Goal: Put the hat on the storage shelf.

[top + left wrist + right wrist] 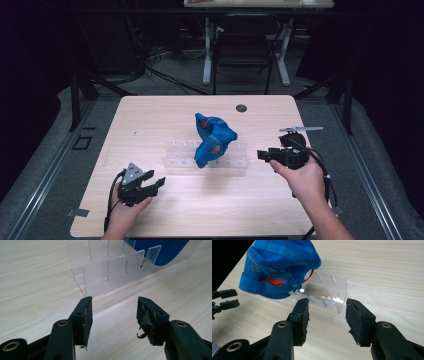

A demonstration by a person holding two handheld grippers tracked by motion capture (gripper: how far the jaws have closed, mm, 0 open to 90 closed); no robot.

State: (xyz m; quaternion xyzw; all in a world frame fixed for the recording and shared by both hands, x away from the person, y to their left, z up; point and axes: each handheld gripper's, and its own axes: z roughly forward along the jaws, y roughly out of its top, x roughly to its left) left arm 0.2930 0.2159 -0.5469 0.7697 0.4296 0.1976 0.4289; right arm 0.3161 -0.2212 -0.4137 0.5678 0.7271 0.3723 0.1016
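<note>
A light wooden bench (150,120) stands in a dark room, and near its middle sits a clear plastic rack (235,162) with upright slots, lying across the bench from left to right. A blue cap (212,137) with orange showing inside rests on the rack, tilted, leaning toward the rack's middle-right part.

The person's left hand (122,210) holds the left gripper (152,181) low on the near-left part of the bench, pointing toward the rack. Its jaws stand apart with nothing between them. In the left gripper view the left gripper (113,315) faces the near-left corner of the rack (100,275), which is close ahead but not touching, and a slice of the blue cap (167,252) shows behind the slots farther along.

The right hand (300,177) holds the right gripper (262,154) at the right end of the rack, pointing left toward it (the grey plate on top sticks out above the hand). Its jaws are also spread wide and hold nothing. In the right gripper view the right gripper (327,315) sits just short of the rack's end (329,293), with the cap (279,267) up and to the left of the jaws, apart from them, and the other gripper (225,301) is visible at the far left edge.

Beyond the bench a dark chair (242,47) stands at another table (260,4).
</note>
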